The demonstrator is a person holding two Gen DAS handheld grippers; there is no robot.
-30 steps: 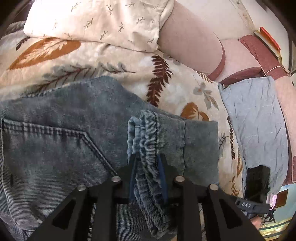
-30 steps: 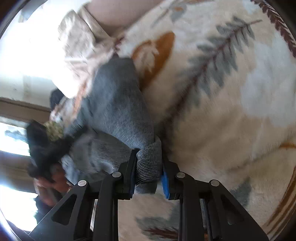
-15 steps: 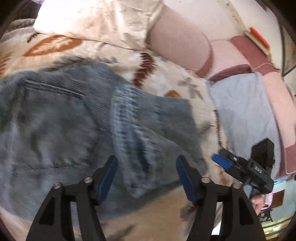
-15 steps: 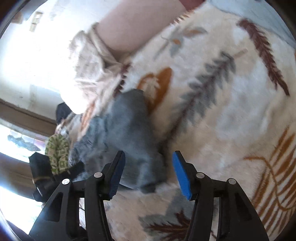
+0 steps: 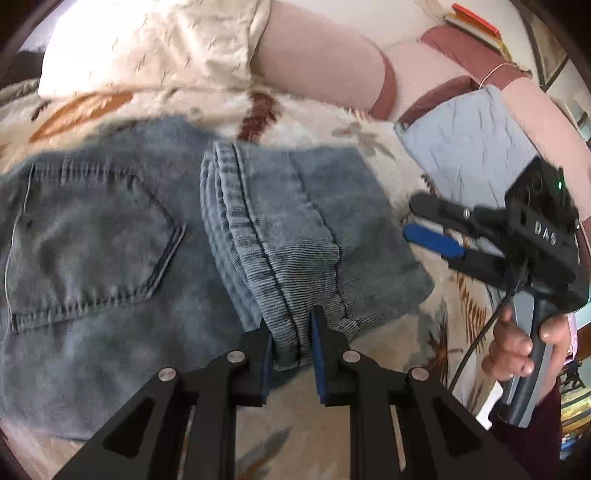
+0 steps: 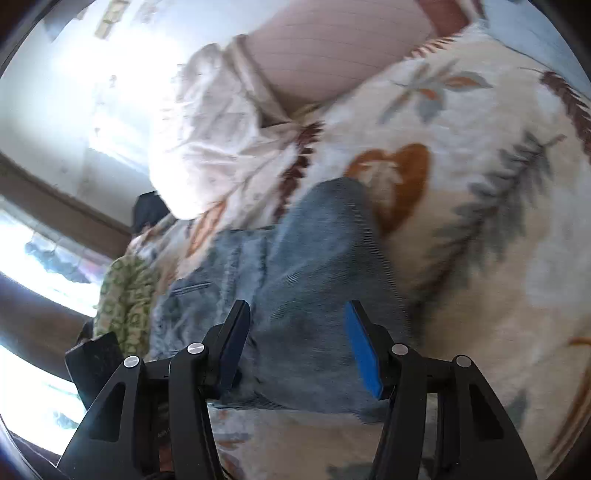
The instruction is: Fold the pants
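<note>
Left claw (image 5: 291,343): reopened, then closing again on pants (image 5: 110,236) hem stack, near edge | right claw (image 6: 295,350): let go, half-wide, empty | pants: folded on bed blanket (image 5: 369,136), regrip underway

Your left tool (image 5: 291,347) covers the lower end of the folded hem of the jeans (image 5: 110,236), so you cannot see how much cloth sits between its closing pads. The jeans run out of the left wrist view at the left and bottom edges, and their upper edge is smeared by motion. In the right wrist view the denim (image 6: 314,273) is blurred throughout; its seams and folds cannot be made out, and the tool arms hide its near edge. The window (image 6: 44,258) there is blown out to white. Your hand (image 5: 524,347) on the right tool (image 5: 436,229) is cut by the frame edge. The books (image 5: 476,26) are too small to read.
</note>
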